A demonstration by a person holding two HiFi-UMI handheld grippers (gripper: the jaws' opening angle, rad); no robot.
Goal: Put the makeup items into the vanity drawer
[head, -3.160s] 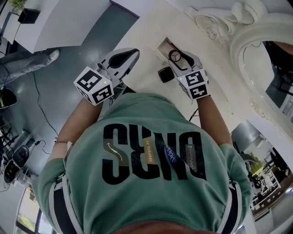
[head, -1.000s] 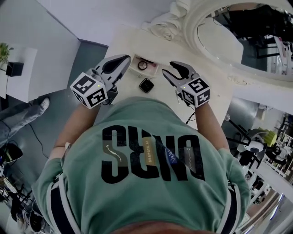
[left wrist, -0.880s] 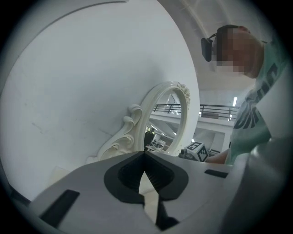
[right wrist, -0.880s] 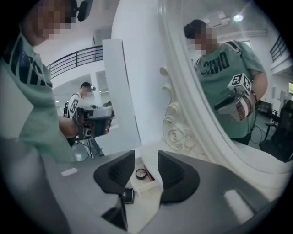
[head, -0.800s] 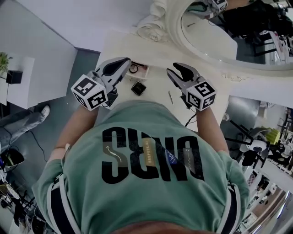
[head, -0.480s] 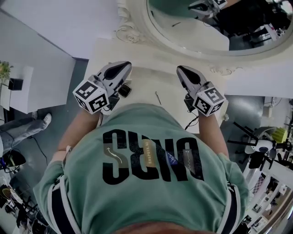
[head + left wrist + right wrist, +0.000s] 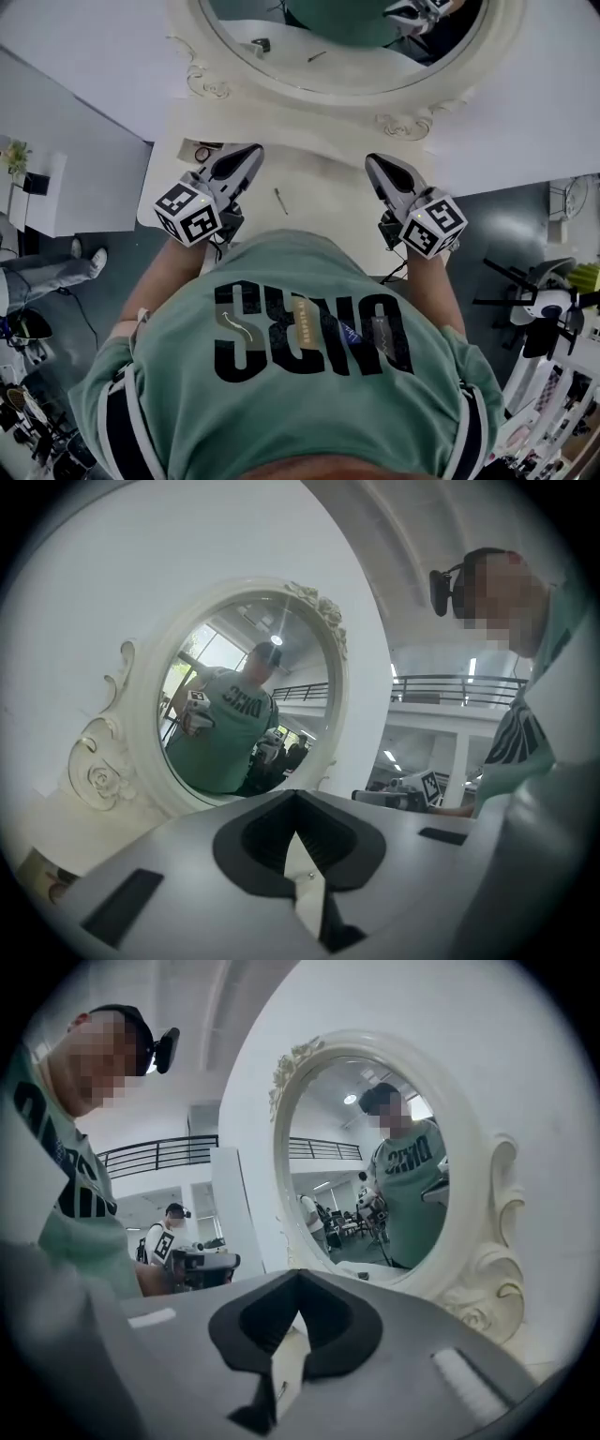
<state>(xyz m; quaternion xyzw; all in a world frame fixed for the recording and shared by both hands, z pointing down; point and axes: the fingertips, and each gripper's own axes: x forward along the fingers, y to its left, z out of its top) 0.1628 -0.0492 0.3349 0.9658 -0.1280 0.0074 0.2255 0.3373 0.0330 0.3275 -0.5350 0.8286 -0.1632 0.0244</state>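
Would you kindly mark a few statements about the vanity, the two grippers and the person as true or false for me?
1. The right gripper has its jaws wide apart. False: they are together, with nothing between them.
2. A thin stick lies on the table between the two grippers. True.
3. The left gripper holds nothing. True.
4. The mirror frame is square and black. False: it is rounded, white and ornate.
5. The person's shirt is red. False: it is green.
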